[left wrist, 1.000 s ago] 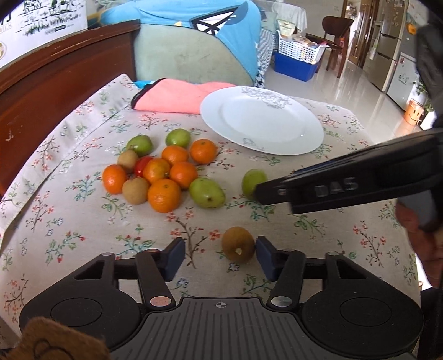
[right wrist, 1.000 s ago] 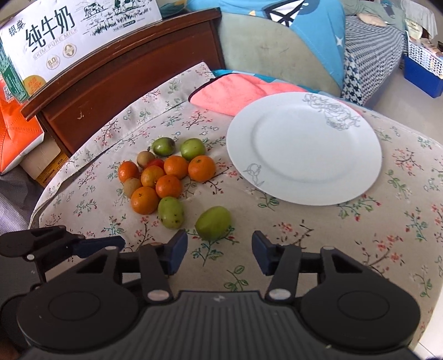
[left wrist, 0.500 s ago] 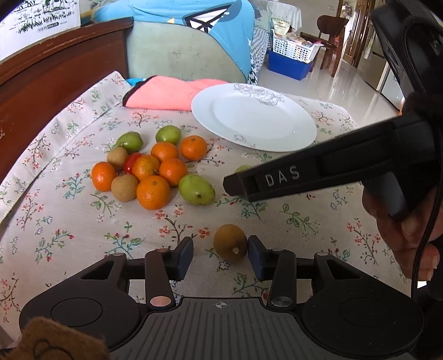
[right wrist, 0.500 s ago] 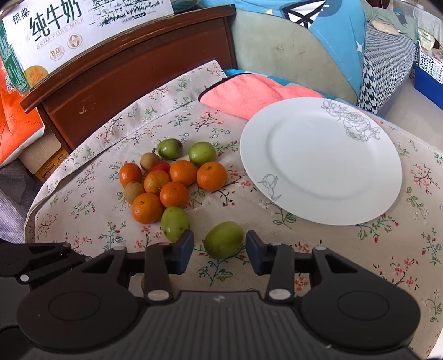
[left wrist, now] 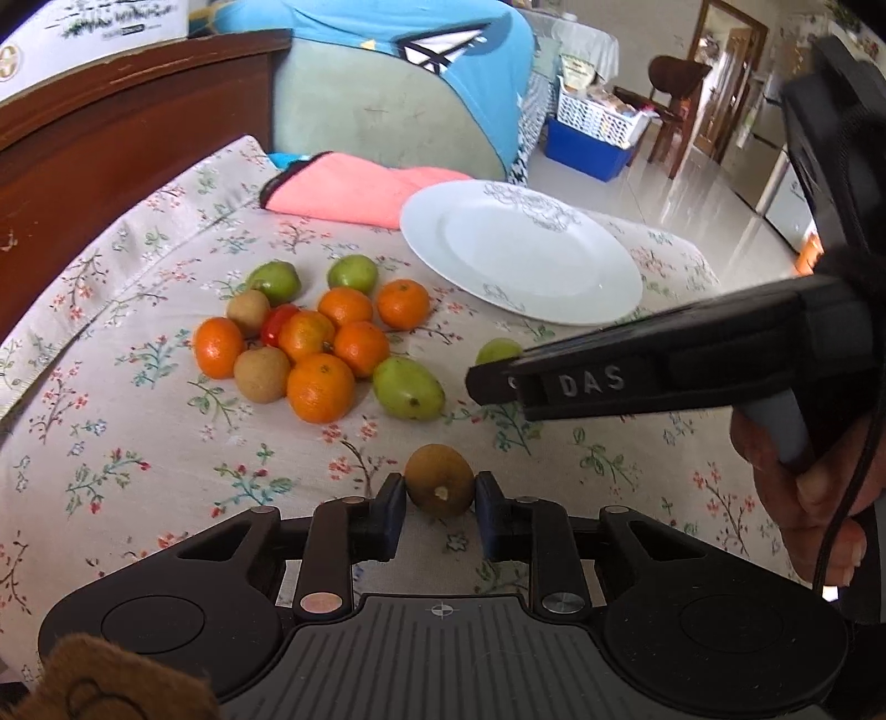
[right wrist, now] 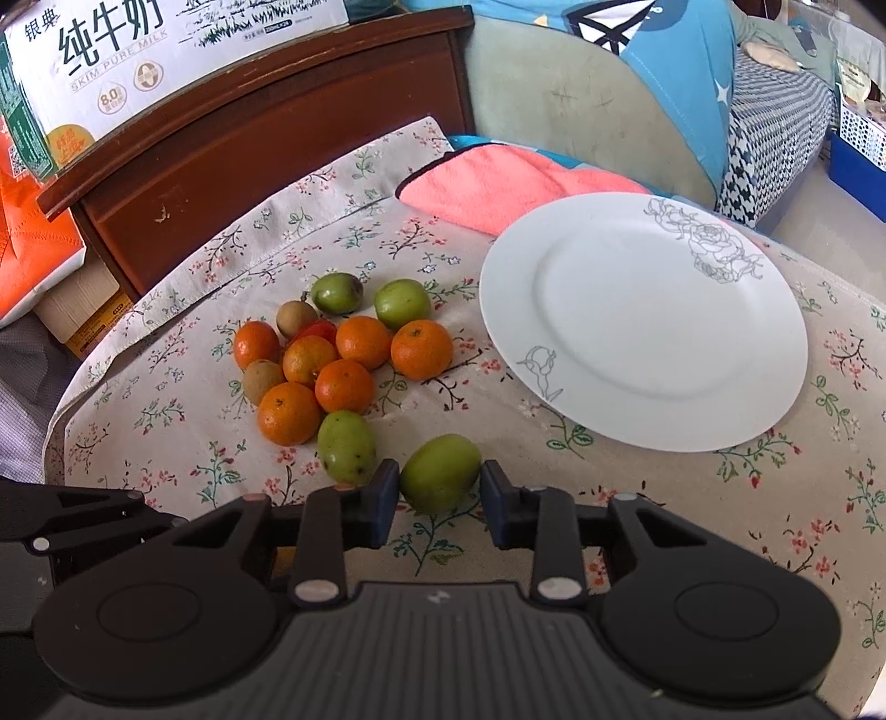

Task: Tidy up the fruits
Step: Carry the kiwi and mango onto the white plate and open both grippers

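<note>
Reading "DAS" in raised letters, the right gripper [left wrist: 487, 382] reaches across the flowered tablecloth [left wrist: 138, 443], tilted downward; its jaws are closing on a green fruit [right wrist: 440, 472], pads touching both sides. The left gripper [left wrist: 440, 509] is likewise closing, squeezing a brown fruit [left wrist: 439, 481]. A milk carton [right wrist: 111, 50] says "SKIM PURE MILK". The white plate [right wrist: 642, 387] sits bare. A hand [left wrist: 803, 487] is partly cut off.
</note>
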